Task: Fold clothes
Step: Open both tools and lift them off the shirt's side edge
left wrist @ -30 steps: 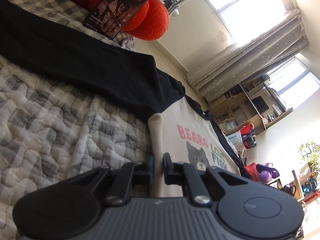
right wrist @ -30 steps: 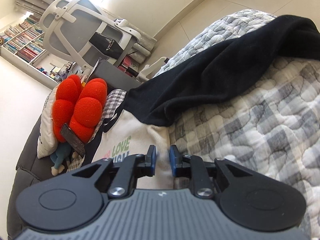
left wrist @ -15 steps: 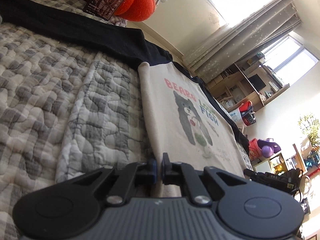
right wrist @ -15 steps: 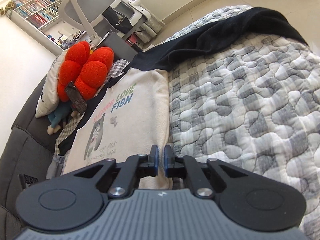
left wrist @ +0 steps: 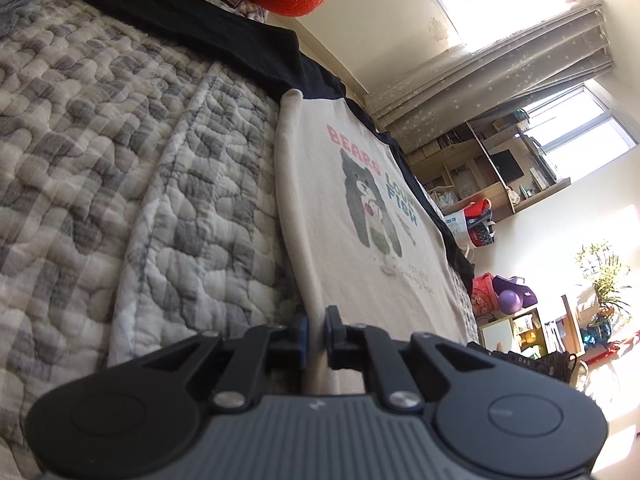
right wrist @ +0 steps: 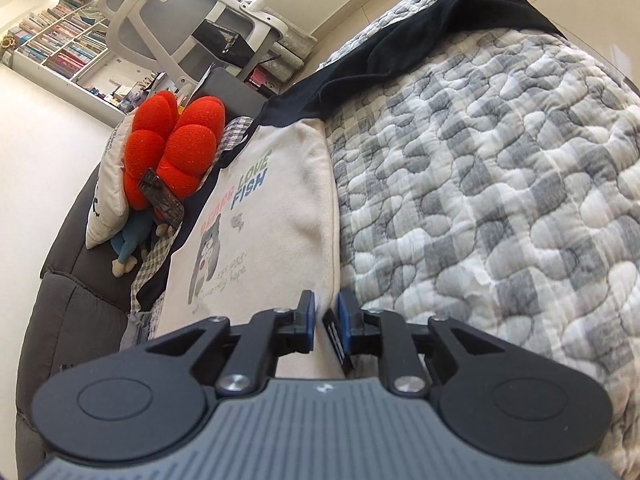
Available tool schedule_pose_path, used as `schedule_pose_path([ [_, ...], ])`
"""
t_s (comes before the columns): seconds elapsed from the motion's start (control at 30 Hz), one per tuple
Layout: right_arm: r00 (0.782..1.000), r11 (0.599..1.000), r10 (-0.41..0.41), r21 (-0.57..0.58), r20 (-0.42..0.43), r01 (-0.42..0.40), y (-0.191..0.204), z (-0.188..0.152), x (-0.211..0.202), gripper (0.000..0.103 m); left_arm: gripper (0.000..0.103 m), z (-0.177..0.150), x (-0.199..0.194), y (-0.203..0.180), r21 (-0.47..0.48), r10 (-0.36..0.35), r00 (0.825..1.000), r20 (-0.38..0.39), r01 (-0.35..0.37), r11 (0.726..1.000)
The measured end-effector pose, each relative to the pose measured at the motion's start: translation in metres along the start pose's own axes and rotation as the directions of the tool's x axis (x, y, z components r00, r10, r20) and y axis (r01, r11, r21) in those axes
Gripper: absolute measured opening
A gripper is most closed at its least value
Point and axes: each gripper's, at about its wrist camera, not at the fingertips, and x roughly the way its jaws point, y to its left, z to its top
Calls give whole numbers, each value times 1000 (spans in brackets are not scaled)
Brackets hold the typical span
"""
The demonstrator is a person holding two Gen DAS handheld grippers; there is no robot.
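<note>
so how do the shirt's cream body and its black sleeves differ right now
The cream body carries a cat print and coloured lettering; the black sleeves are plain. The body lies flat along the quilt, its hem between both grippers' jaws, the left gripper shut on it and the right gripper opening; the sleeves spread sideways at the far end, untouched. Both rest on the same quilt as one garment.

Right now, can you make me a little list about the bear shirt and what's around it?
shirt: cream shirt with black sleeves, flat on the quilt
picture: grey bear, words BEARS LOVE FISH
left gripper: pinching the shirt's bottom edge
right gripper: fingers opening, hem between them
bed cover: grey and white checked quilt
nearby: red plush cushion, white chair
</note>
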Motion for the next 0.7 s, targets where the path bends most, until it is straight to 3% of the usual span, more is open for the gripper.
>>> schedule_pose_path([
  [0.17, 999, 999, 36, -9, -32, -37, 3, -25, -17, 21, 8, -25, -10, -4, -3, -52, 997, -64, 52, 999],
  [0.3, 998, 998, 48, -38, -35, -49, 10, -38, -24, 19, 7, -38, -13, -9, 14, -45, 996, -74, 46, 999],
  [0.4, 999, 997, 23, -73, -23, -24, 19, -39, -30, 12, 6, -39, -20, -18, 42, -37, 998, -47, 39, 998],
  [0.6, 997, 994, 60, -95, 51, -55, 38, -29, -57, 11, 6, -31, -52, -35, 57, -114, 993, 41, 111, 992],
  [0.7, 997, 993, 58, -108, 56, -52, 43, -26, -58, 11, 6, -32, -52, -35, 68, -101, 994, 40, 98, 993],
])
